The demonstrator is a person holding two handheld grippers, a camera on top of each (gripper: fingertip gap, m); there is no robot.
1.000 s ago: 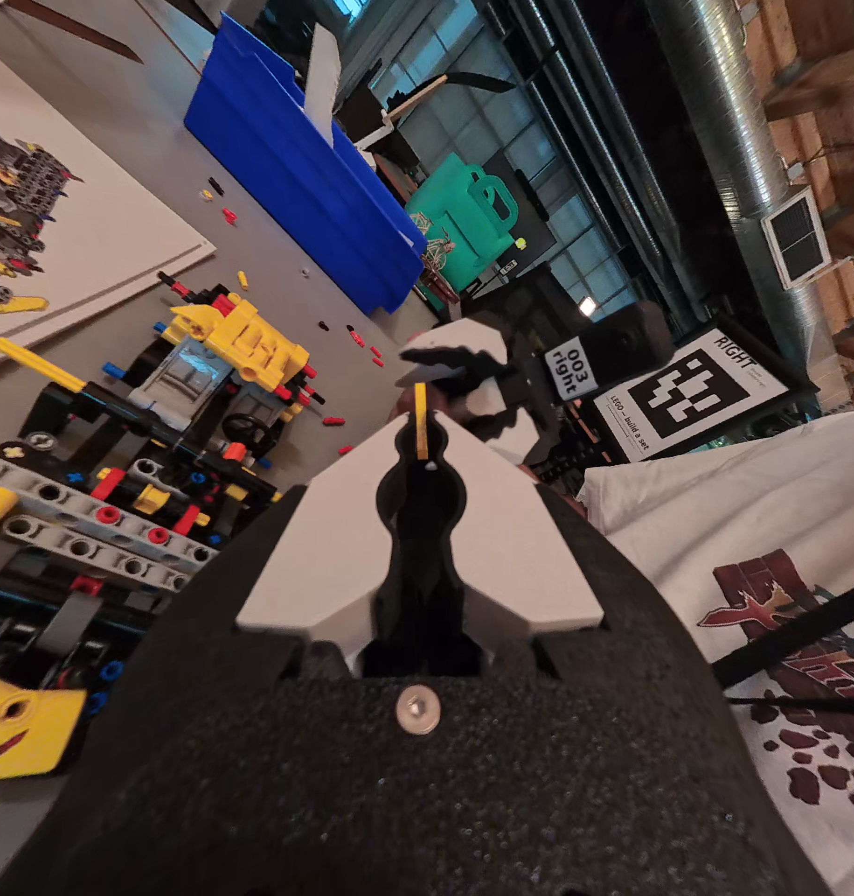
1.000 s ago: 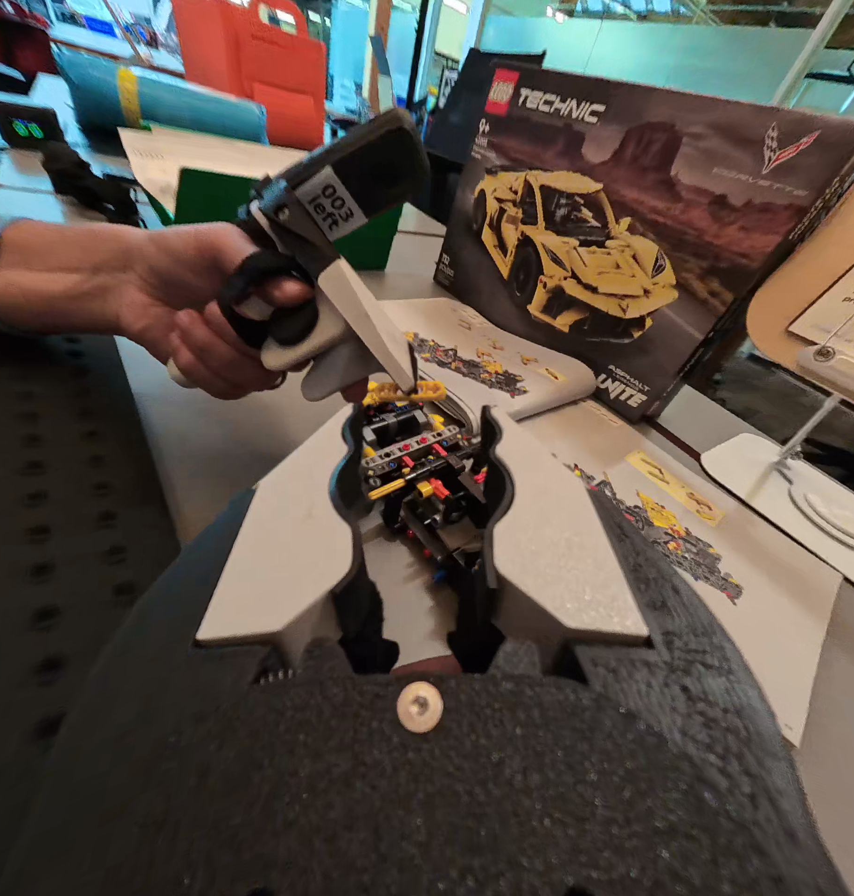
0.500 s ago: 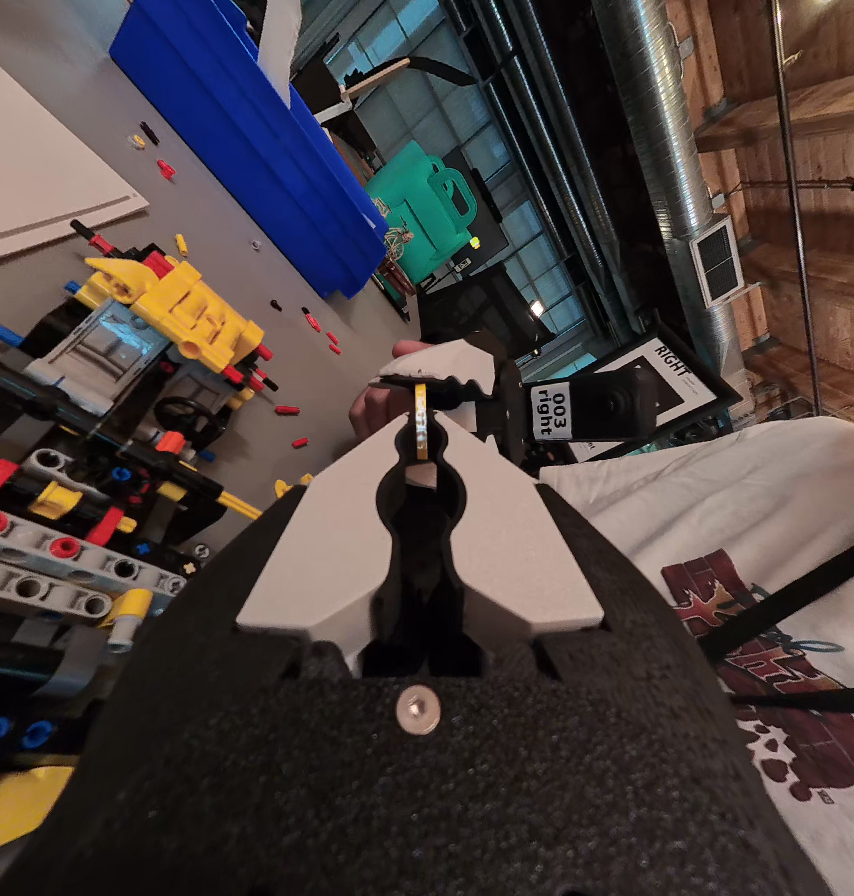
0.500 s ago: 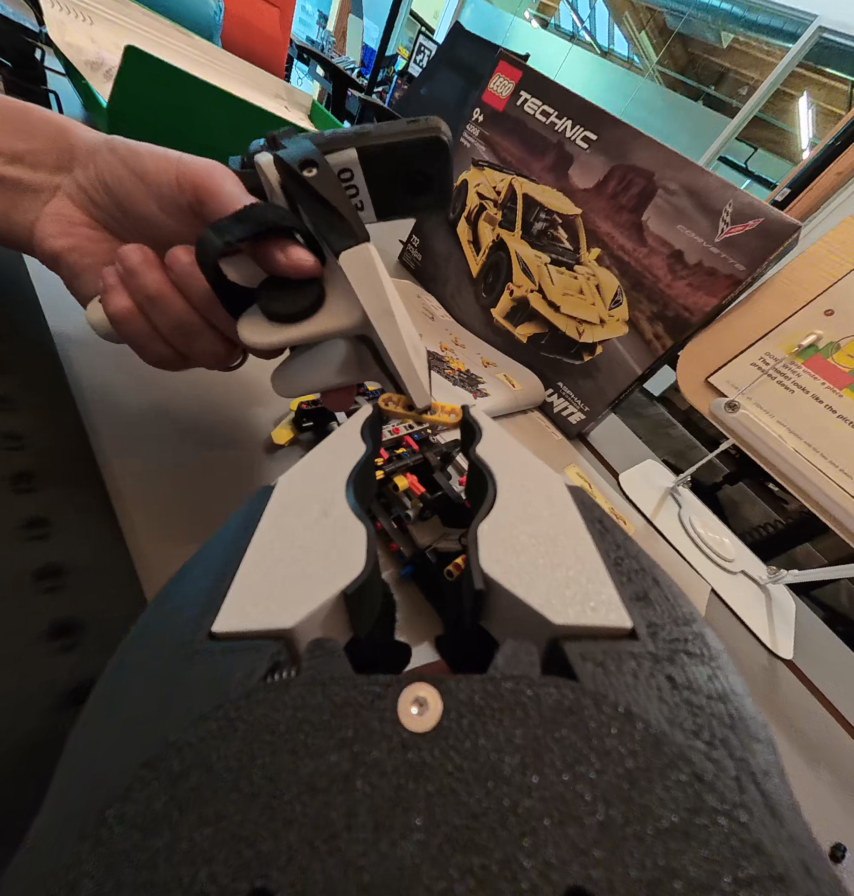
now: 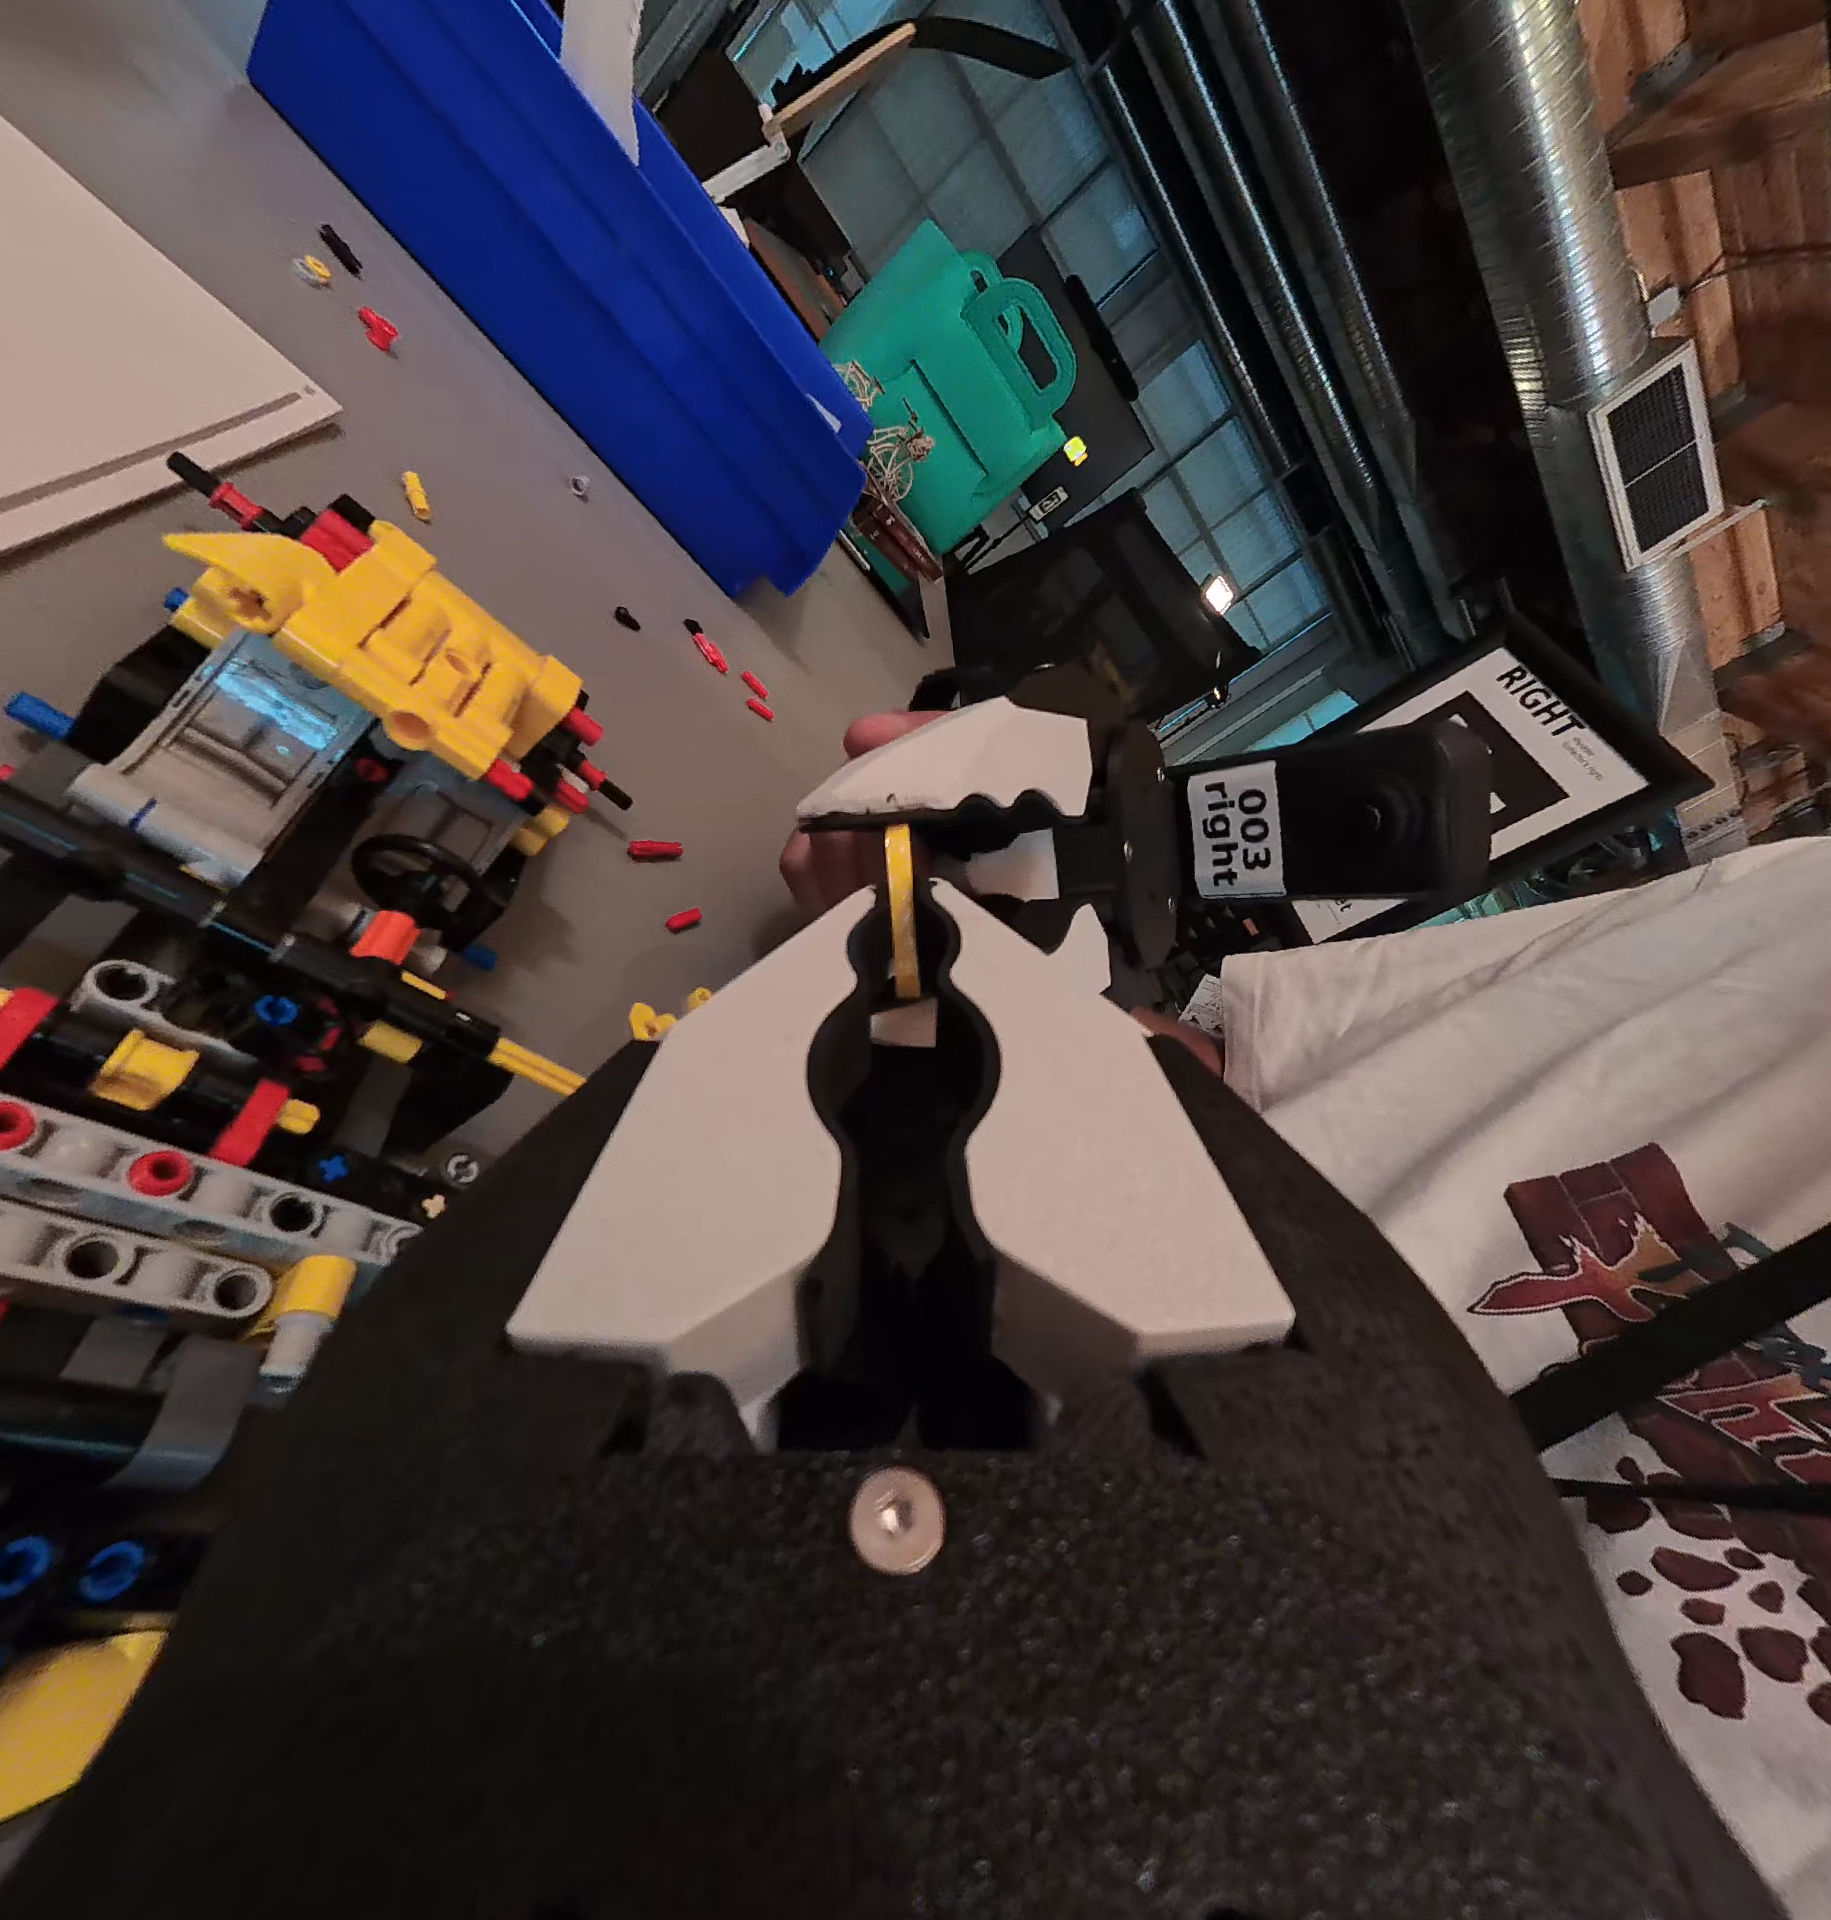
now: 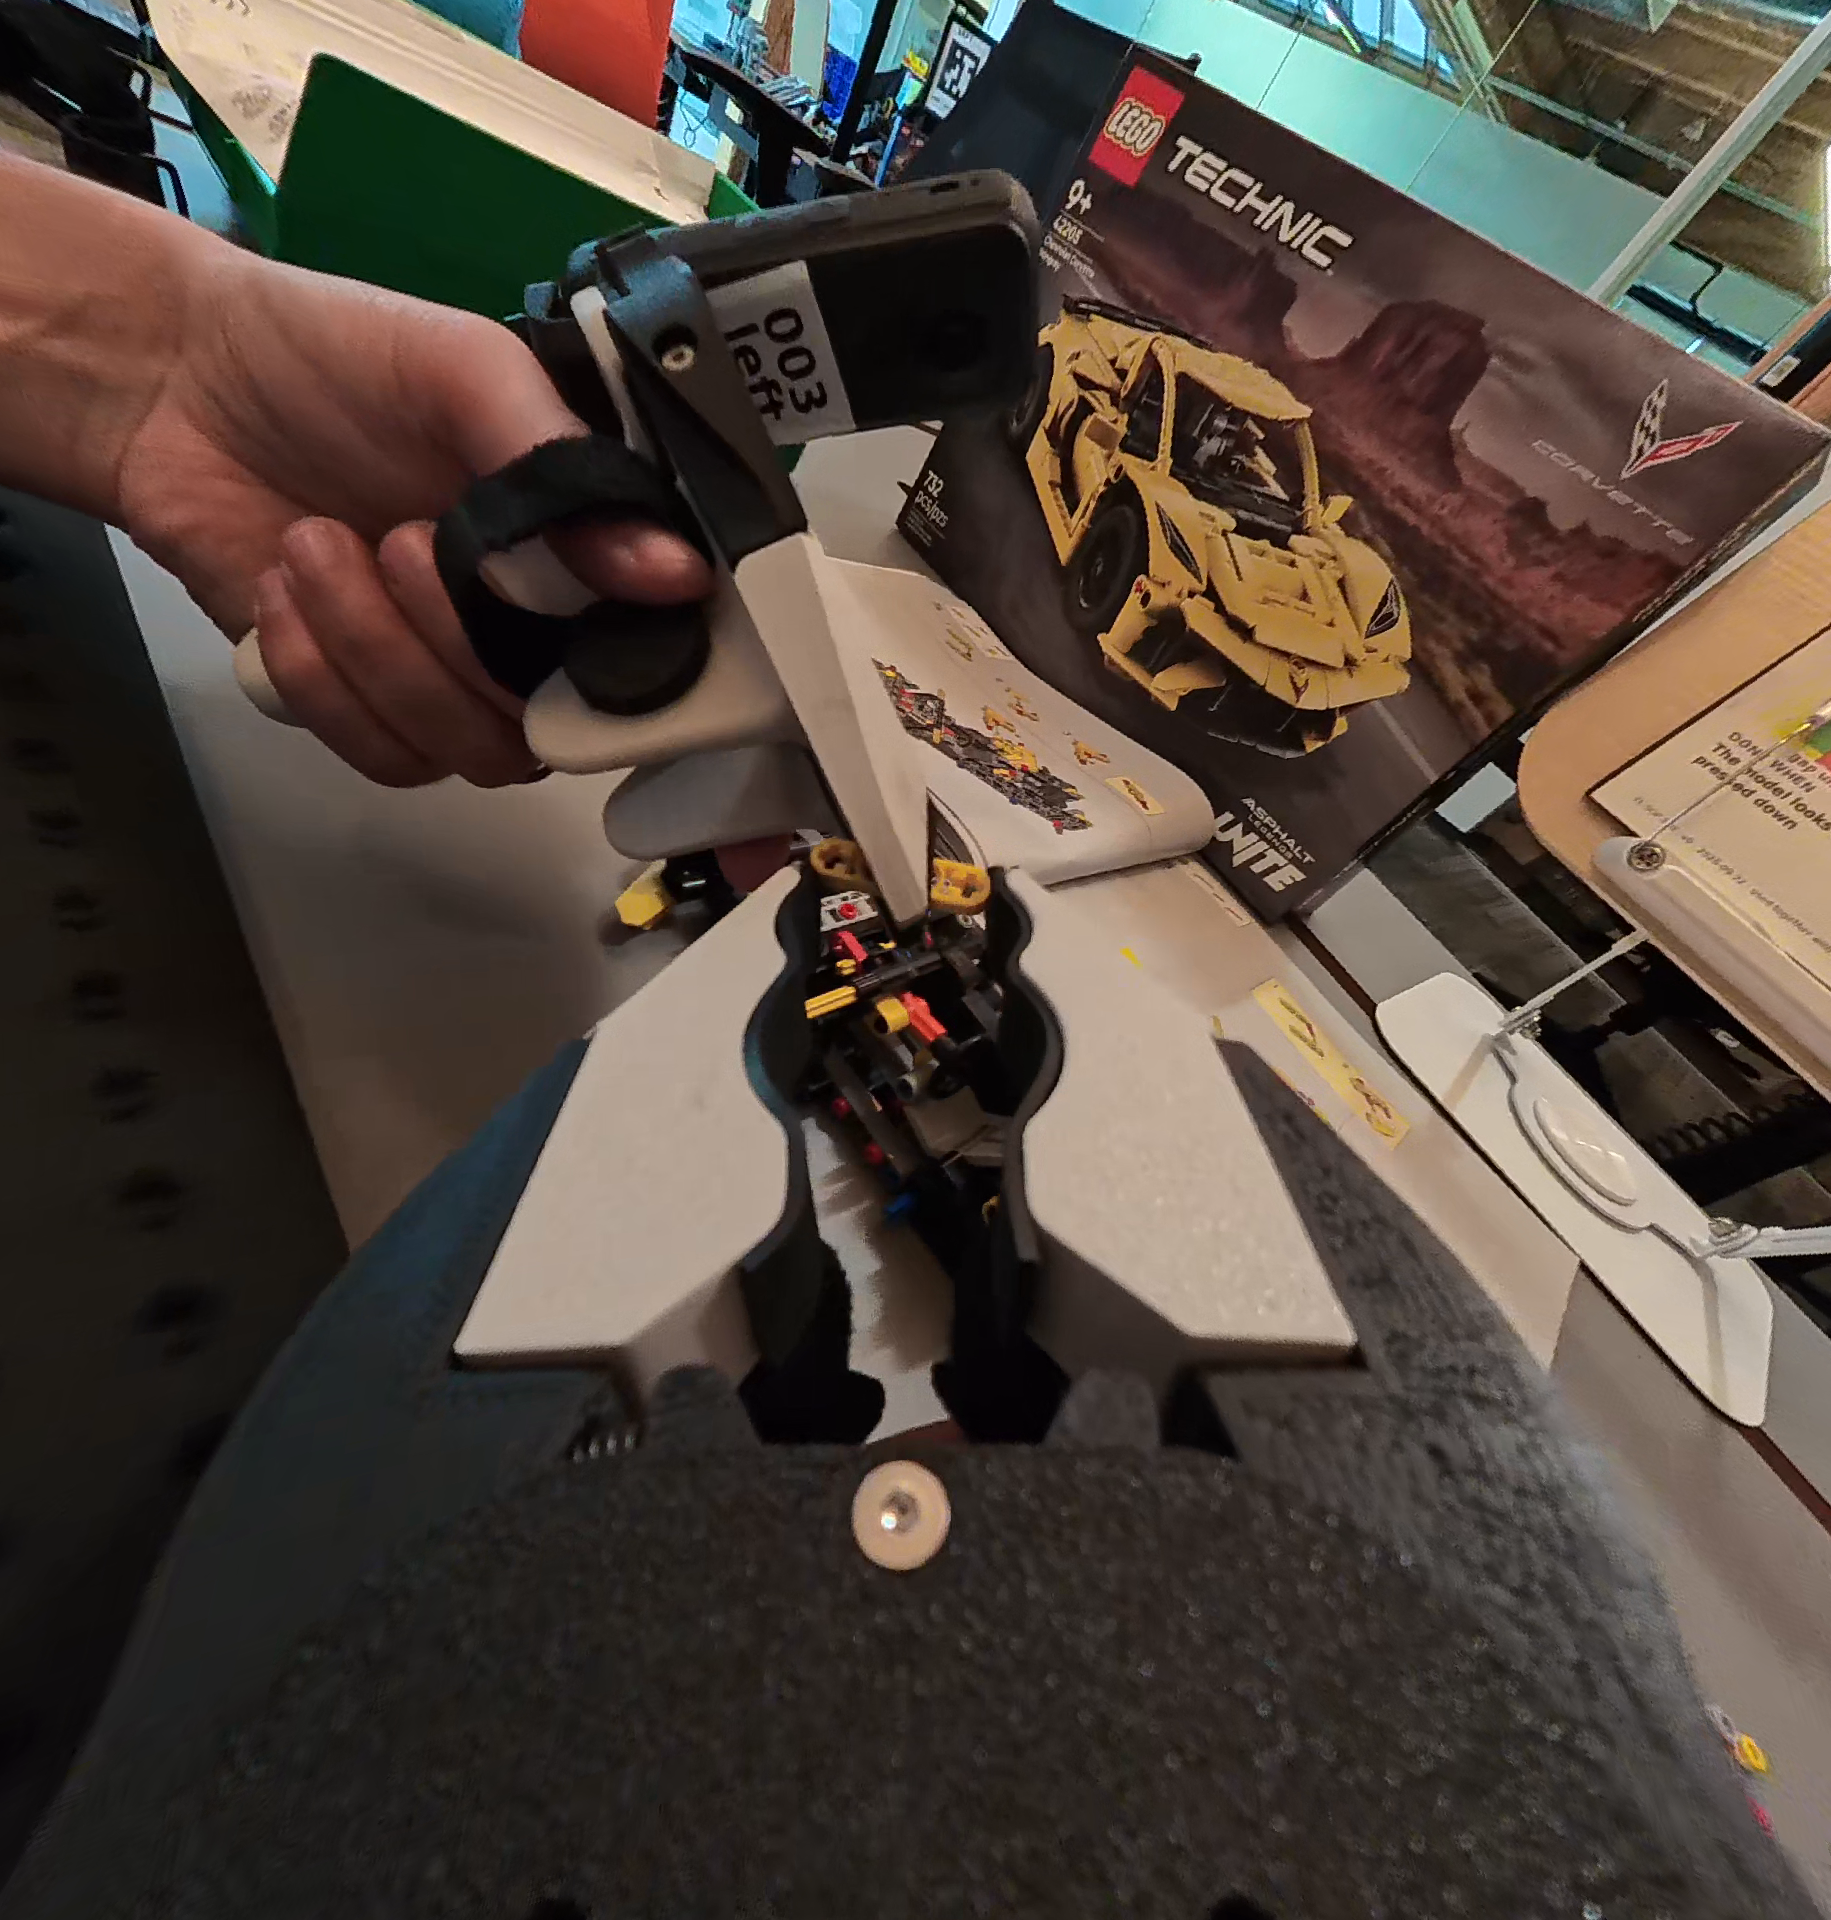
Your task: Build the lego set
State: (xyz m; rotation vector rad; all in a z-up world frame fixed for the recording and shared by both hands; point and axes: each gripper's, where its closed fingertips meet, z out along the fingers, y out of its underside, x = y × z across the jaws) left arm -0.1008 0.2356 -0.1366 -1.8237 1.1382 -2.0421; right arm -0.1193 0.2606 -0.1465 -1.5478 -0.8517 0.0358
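Since 1.0 s ago: right gripper (image 5: 895, 831) brought nearer the left gripper's fingertips; 2 grippers now meet tip to tip.

Left wrist view. Left gripper (image 5: 900, 940): fingers narrow, pinching a thin yellow Lego piece (image 5: 898, 920) edge-on at the tips. Right gripper just beyond those tips, its upper finger touching the top of the piece, held by a hand (image 5: 823, 857) partly hidden behind it. Left of the fingers, on the grey tabletop (image 5: 537, 457): part-built Lego model (image 5: 267, 831), black frame with yellow block, red and blue pins. Loose red pins (image 5: 651, 849) between model and fingers. Blue bin (image 5: 578, 281) farther off, beyond the model.

Right wrist view. Right gripper (image 6: 900, 904): fingers set part-open, flanking the yellow piece (image 6: 958, 883); whether they touch it, cannot tell. Left gripper (image 6: 906, 894) descends from above-left, gripped by a hand (image 6: 298, 499). Model (image 6: 890, 1039) seen through the finger gap. Set box (image 6: 1358, 499) and instruction booklet (image 6: 1004, 748) beyond the fingers, to the right.
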